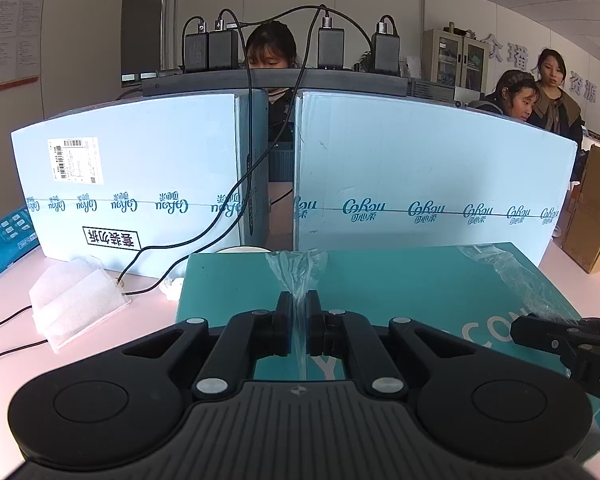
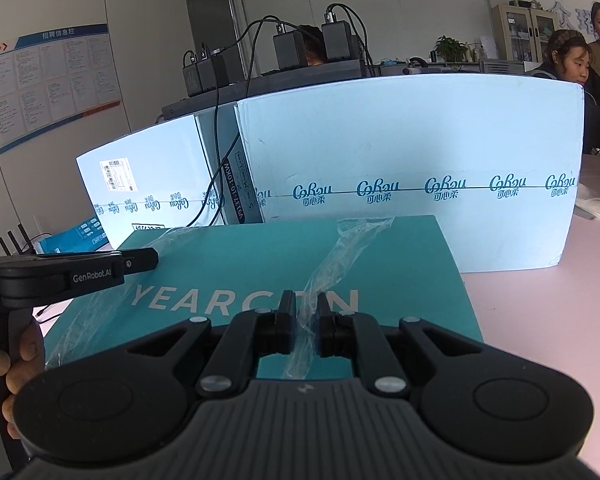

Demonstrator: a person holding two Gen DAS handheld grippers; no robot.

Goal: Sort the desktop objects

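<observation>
Office: notice board point(image 2: 52, 80), filing cabinet point(image 1: 454, 60), desks w/ staff.

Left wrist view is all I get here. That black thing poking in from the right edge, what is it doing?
Observer: That is the right gripper. It is shut on a strip of clear plastic film that lies over the teal box.
Operator: What is printed on that box? I can make out only a few letters.
Observer: The large letters read YEARC, then one letter hidden behind the gripper and film, then N.
Operator: And who is holding the gripper I am looking along?
Observer: A bare hand is wrapped around the handle of the left gripper.
</observation>
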